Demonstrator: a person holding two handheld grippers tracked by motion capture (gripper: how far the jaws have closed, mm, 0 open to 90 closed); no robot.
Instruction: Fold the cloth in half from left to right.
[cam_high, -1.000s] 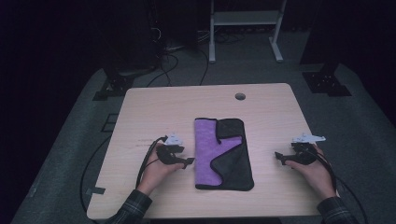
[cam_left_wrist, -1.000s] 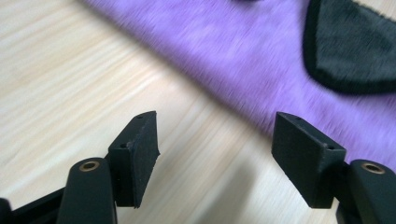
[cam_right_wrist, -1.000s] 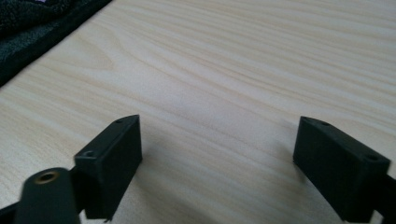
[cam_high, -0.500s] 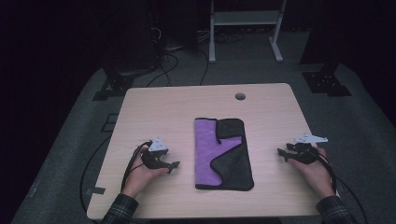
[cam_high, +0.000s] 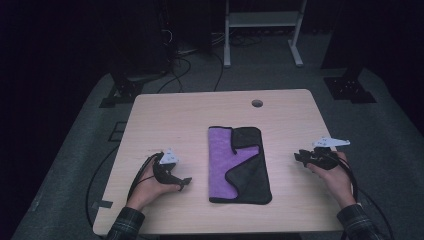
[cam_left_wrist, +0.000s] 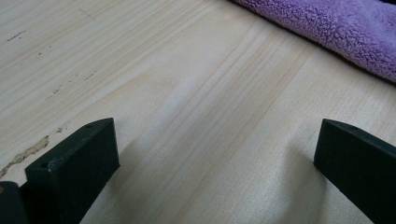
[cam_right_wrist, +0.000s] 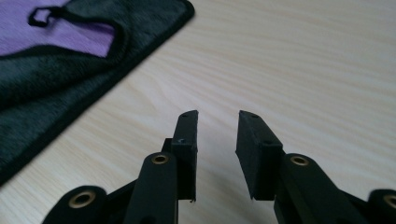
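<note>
Right tongs (cam_right_wrist: 217, 116) narrowly parted above table (cam_right_wrist: 303, 70), cloth (cam_right_wrist: 70, 70) beside.

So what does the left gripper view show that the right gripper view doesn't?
Left gripper view: the left gripper with jaws spread wide over bare wood, having just opened, and the towel's fluffy purple side. Right gripper view: the right gripper with a narrow empty gap, jaws just closing, plus the towel's dark folded side and its hanging loop. Both: the pale wooden table, nothing held.
</note>
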